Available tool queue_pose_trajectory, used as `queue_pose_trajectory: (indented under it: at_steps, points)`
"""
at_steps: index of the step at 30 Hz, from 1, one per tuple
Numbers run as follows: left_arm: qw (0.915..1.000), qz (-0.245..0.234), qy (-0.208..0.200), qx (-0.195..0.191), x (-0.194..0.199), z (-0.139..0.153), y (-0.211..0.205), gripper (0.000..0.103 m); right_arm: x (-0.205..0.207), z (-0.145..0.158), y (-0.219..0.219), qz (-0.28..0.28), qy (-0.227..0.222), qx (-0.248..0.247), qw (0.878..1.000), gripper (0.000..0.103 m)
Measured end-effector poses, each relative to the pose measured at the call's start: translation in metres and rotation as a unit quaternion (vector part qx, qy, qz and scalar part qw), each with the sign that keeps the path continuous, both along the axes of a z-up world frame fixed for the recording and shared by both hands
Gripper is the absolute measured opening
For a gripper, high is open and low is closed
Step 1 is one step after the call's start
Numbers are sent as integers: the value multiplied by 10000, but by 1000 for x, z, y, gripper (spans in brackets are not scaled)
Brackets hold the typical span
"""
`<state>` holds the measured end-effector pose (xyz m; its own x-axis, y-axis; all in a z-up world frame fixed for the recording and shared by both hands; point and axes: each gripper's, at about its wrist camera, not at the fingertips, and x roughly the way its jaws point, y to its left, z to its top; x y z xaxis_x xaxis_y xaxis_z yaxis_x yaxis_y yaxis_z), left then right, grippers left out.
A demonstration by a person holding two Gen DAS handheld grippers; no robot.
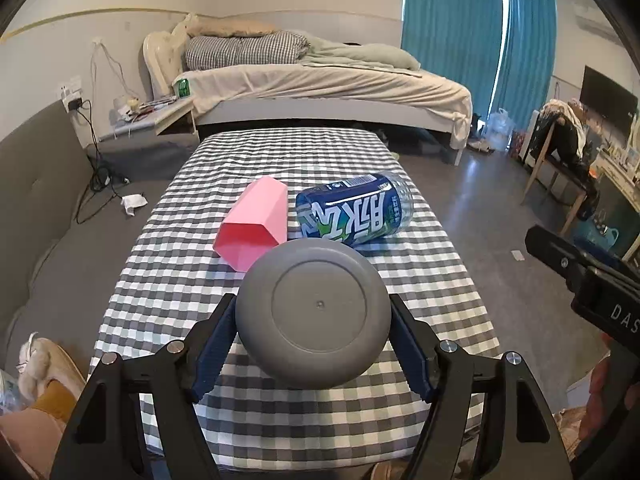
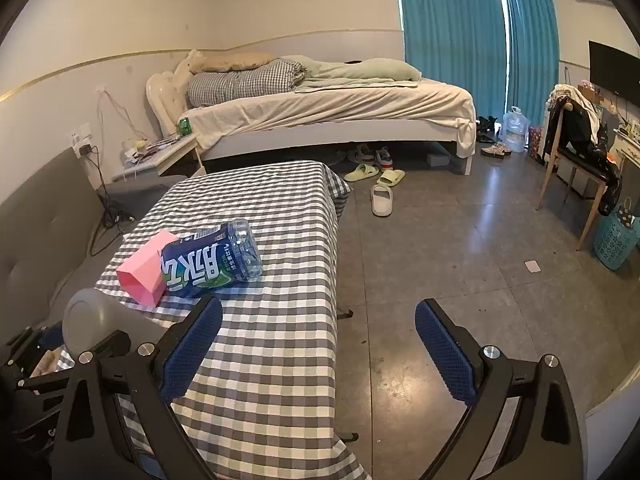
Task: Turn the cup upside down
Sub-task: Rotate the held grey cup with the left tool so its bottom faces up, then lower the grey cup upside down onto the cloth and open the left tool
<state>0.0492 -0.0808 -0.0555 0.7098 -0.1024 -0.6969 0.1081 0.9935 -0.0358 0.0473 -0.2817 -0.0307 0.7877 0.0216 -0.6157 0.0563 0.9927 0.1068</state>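
Note:
My left gripper [image 1: 313, 344] is shut on a grey cup [image 1: 313, 312], held on its side above the checkered table [image 1: 280, 420] with its flat bottom facing the camera. The grey cup also shows in the right wrist view [image 2: 96, 320] at the left, in the left gripper. My right gripper [image 2: 318, 340] is open and empty, over the table's right edge and the floor. It shows at the right edge of the left wrist view [image 1: 580, 276].
A pink cup [image 1: 256, 226] lies on its side on the table, next to a blue-labelled plastic bottle [image 1: 356, 210] also on its side. A grey sofa [image 1: 40, 200] is left of the table. A bed [image 2: 332, 116] stands behind. Slippers [image 2: 380, 196] lie on the floor.

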Motion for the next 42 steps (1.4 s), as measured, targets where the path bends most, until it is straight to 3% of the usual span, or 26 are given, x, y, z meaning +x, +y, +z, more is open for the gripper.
queue_pose_trajectory:
  at_steps: [6,10,14,18,22,24,25,42]
  points:
    - [9998,118,-29,-137,9,-3,11,75,2,-3,2,-13,58,57,10000,98]
    - [9998,-5,-181,93,12,-4,10,75,5,-4,5,23,56,47,10000,98]
    - [9996,-69,-269,40,11,-8,12,76,8,-4,7,59,66,94,9999,97]
    - [9999,-44,-106,116,15,-21,12,84,11,-5,10,90,99,125,9998,98]
    - [9995,-4,72,313,23,-41,9,84,14,-6,16,168,122,53,9998,98]
    - [9995,-13,120,282,26,-47,10,82,15,-7,19,205,143,28,9997,97]
    - [9996,-34,141,241,27,-49,10,73,16,-8,19,214,153,22,9997,98]
    - [9997,-211,-74,-75,44,-52,-3,73,18,-15,13,132,282,12,9995,97]
